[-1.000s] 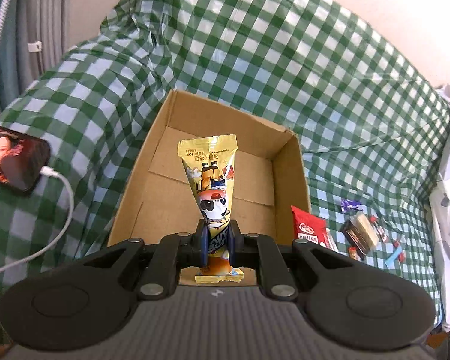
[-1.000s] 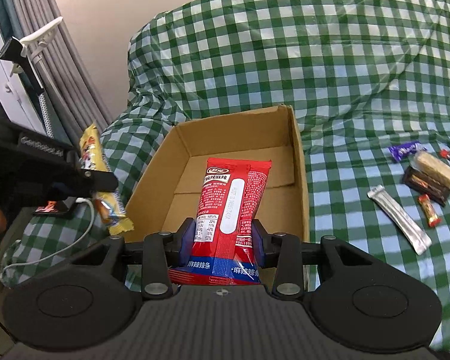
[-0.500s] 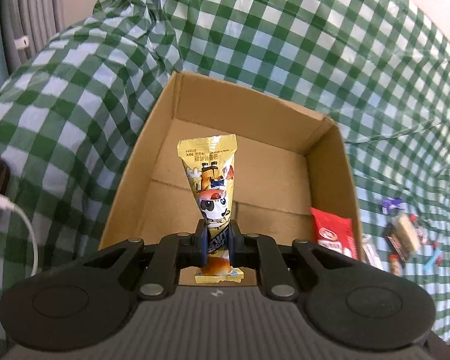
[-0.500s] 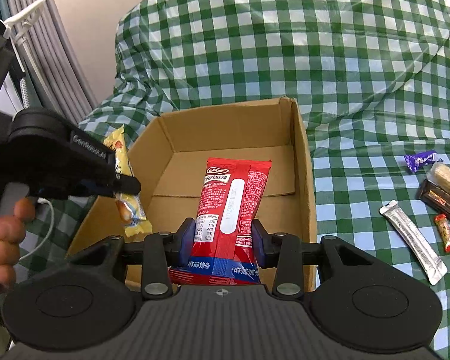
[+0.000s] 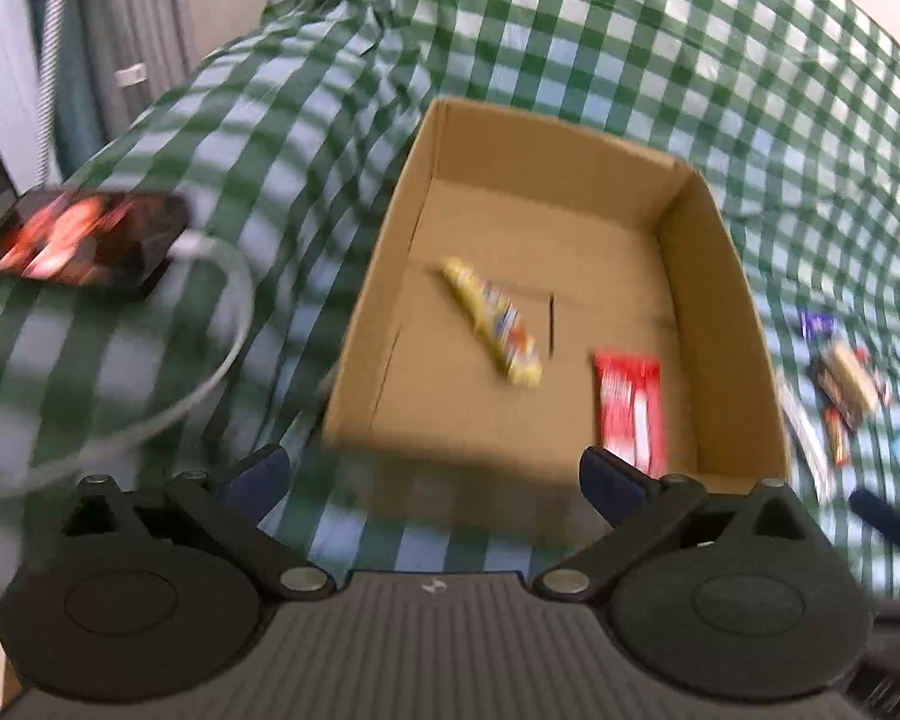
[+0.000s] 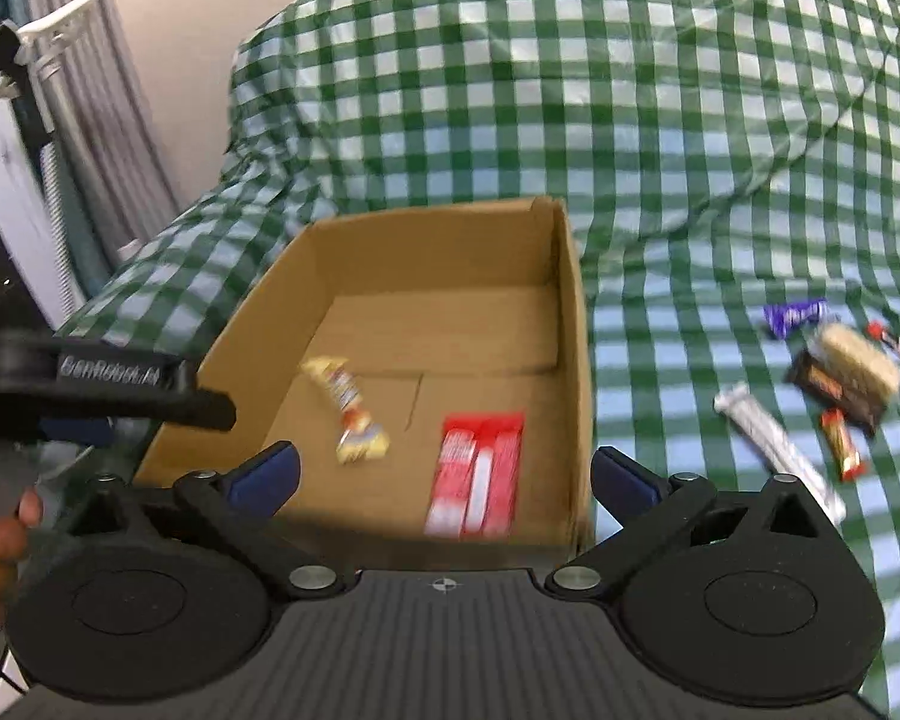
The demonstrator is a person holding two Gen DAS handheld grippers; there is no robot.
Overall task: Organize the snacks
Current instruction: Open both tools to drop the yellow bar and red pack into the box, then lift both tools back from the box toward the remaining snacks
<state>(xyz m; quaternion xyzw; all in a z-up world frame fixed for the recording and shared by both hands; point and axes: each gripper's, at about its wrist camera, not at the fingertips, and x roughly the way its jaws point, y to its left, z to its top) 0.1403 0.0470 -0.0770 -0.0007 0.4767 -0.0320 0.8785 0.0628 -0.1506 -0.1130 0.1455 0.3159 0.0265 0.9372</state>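
Left wrist view is showing my left gripper (image 5: 432, 477) with its jaws opening wide and nothing between them; a second ago these fingers were pinching the yellow snack packet (image 5: 491, 322) upright over the cardboard box (image 5: 711, 324), and now that packet is lying slantwise on the box floor, blurred as if only just landing. My right gripper (image 6: 444, 477) is doing the same: its jaws are spreading apart, empty, where a moment back they were clamping the red snack packet (image 6: 480, 471). That red packet is now lying flat in the near right corner of the box, close against the right wall, with the yellow one a little to its left and apart from it.

So both packets are leaving my fingers at the same instant, and I am judging this pair as delivered. The box is sitting on the green checked cloth (image 6: 660, 120), and I am seeing more snacks out on the cloth to the right of it, well apart from the box: a silver bar (image 6: 774, 444), a purple wrapper (image 6: 792, 315), a dark packet with a pale bar on it (image 6: 846, 375) and a small orange sweet (image 6: 840, 444). Those are still waiting, so the sorting is only partly done. A phone (image 5: 90, 240) with its white cable is lying on the cloth to the left, out of the way.
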